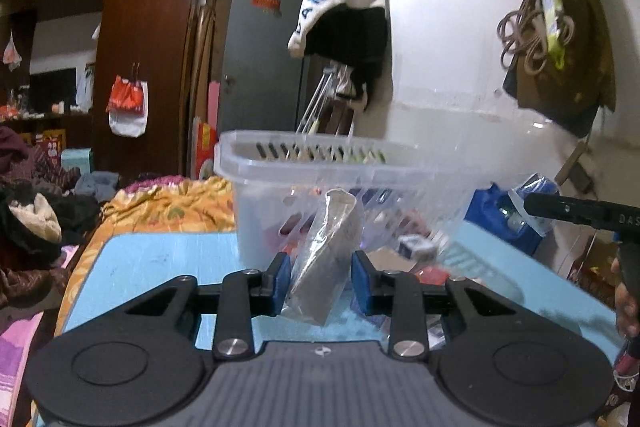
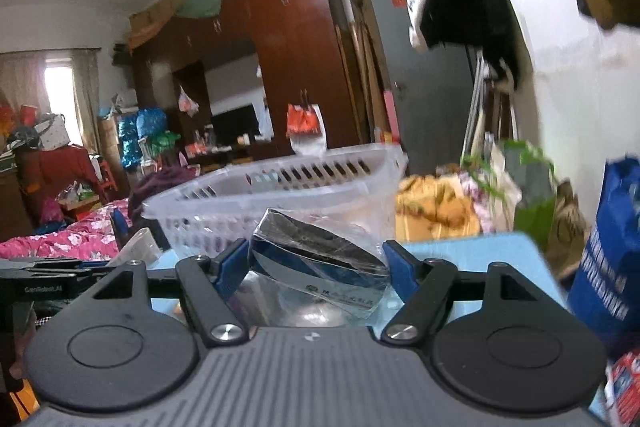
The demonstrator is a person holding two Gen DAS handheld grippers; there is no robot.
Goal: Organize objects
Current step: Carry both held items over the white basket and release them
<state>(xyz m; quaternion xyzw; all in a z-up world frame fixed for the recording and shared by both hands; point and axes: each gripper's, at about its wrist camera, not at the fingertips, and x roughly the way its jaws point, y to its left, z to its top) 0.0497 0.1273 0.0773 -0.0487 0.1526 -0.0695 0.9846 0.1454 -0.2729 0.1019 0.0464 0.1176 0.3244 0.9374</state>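
Two grippers each hold one thing so you can drop both into the clear basket (image 1: 320,163) just ahead on the blue table (image 1: 160,263). Your left gripper (image 1: 320,287) squeezes a wrapped grey packet (image 1: 332,259). Your right gripper (image 2: 316,267), half open, clamps a wrapped dark box (image 2: 316,259).

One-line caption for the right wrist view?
Right gripper holds a plastic-wrapped box before a clear slotted basket on the blue table.
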